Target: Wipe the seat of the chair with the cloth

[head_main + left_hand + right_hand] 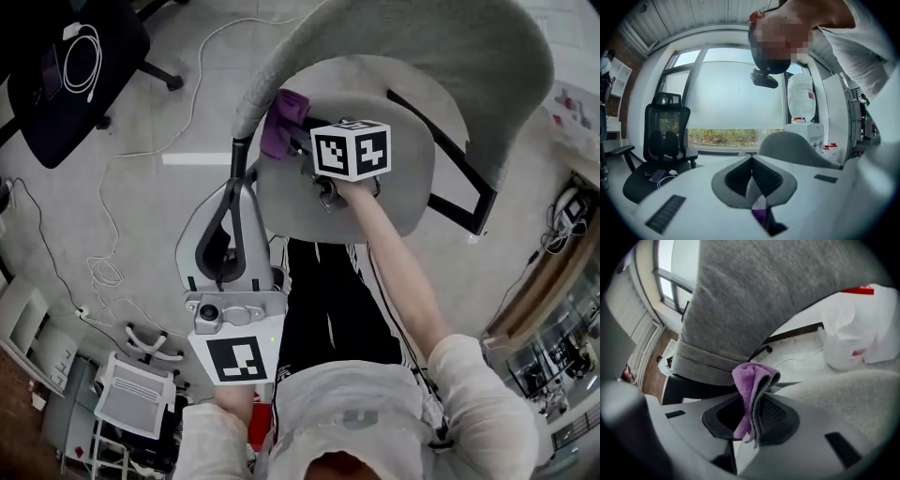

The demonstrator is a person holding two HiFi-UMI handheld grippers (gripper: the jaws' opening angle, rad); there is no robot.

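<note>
Right claw [753, 404] is clenched on a folded purple cloth [750, 380], whose fold sticks up past the jaw tips while its loose ends hang down between them. In the head view this claw [307, 142] holds the cloth [284, 127] at the back left edge of the grey chair's seat [291, 202], close under the curved backrest [422, 37]. Whether the cloth touches the seat cannot be told.

Left claw [751, 159] is closed, its jaw tips together with nothing pinched between them. In the head view it [242, 187] sits just beside the seat's left edge, pointing towards the backrest.

As for things that hold other things: a black office chair [66, 103] stands well apart on the floor, with a coiled white cable [82, 61] and a phone [52, 70] lying on its seat. A white plastic bag [853, 329] shows beyond the grey seat in the right gripper view, its contents hidden. By the window, a large water bottle [801, 96] stands upended on a white dispenser [806, 133]; its fill level is unclear.
</note>
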